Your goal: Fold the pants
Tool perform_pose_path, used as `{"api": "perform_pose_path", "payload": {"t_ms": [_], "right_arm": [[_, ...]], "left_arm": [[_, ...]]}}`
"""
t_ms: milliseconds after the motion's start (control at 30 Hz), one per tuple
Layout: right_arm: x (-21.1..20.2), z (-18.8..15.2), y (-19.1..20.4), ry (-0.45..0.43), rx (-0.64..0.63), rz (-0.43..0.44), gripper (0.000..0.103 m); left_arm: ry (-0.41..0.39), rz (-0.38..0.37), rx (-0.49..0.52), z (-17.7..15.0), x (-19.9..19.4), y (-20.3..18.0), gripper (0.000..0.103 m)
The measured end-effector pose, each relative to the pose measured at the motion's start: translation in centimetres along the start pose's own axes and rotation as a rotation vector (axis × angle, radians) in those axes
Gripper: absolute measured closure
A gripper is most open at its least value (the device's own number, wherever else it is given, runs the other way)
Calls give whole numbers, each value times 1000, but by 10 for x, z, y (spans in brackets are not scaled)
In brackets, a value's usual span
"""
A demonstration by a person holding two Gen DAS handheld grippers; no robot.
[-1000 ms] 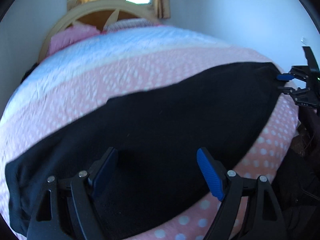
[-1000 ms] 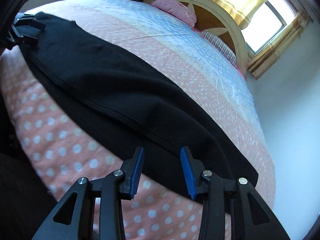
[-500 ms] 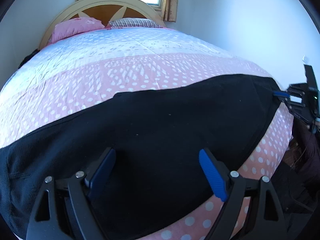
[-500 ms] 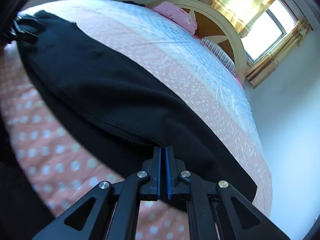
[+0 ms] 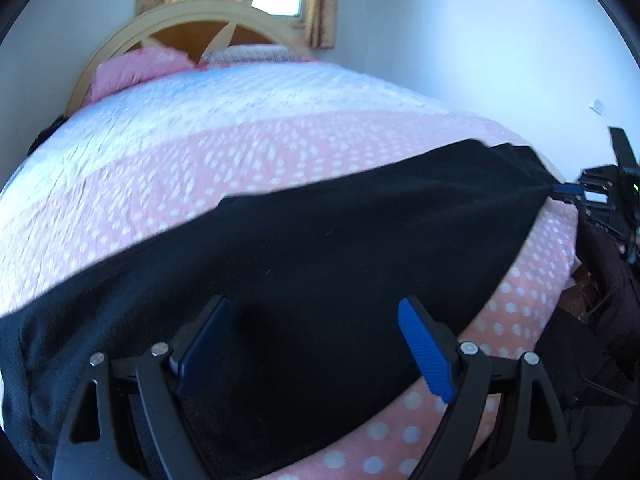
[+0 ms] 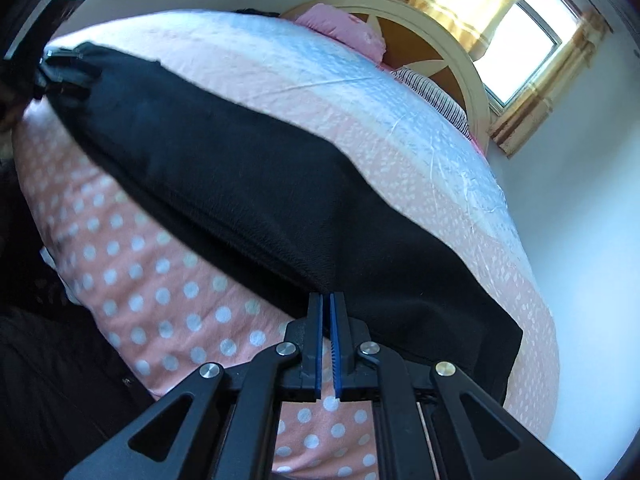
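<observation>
The black pants (image 5: 320, 260) lie stretched across the near edge of the pink dotted bed (image 5: 192, 168). My left gripper (image 5: 313, 309) is open, its blue pads spread wide just above the cloth near one end. In the right wrist view my right gripper (image 6: 326, 298) is shut on the near hem of the pants (image 6: 240, 168), which rise in a taut ridge from its tips. From the left wrist view that right gripper (image 5: 565, 191) pinches the far right corner. The left gripper (image 6: 66, 68) shows small at the pants' other end.
A cream and brown headboard (image 5: 192, 26) with a pink pillow (image 5: 136, 72) stands at the far end, under a curtained window (image 6: 520, 56). A white wall (image 5: 480, 60) runs along the bed's right side. Dark clothing (image 5: 600, 340) fills the space off the bed's near edge.
The right gripper went from open to shut on the pants' hem and still holds it, now drawn taut. The left gripper stays open, and its view tilted slightly.
</observation>
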State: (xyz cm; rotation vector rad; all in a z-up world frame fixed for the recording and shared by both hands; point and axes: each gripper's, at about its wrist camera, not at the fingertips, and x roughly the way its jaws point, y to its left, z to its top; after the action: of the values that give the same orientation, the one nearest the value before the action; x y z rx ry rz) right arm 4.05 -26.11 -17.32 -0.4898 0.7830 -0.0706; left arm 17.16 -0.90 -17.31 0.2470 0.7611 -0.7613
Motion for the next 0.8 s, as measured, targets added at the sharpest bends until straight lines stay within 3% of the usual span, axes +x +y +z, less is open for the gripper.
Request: {"api": "perform_pose_path", "payload": {"t_ms": [200,333,533,600,667,700,767,800], "right_arm": [[25,-6,5,41,-9,15,100],[23,-4,1,23,9,16,100],[24,-5,-5,16,39,37,100],[27,-4,-4,15,44,38,100],[29,-5,-4,13,50,41,100],[29,-5,-3,13,52,41,100],[29,-7,-6,9,56,43,100],[28,-7,-7,7,57,44,100]], "left_arm": [[-64,-55,182,13,-9,-53,15],[-32,-100,269,19,8,-83,20],[37,-129,342,21,39,-106,37],[69,-133,342,21,46,-109,49],[81,-148,322,19,45,-107,55],[83,-168,311,21,44,-105,71],[96,-197,294,22,42,-103,93],[95,-210,280,23,39,-101,94]]}}
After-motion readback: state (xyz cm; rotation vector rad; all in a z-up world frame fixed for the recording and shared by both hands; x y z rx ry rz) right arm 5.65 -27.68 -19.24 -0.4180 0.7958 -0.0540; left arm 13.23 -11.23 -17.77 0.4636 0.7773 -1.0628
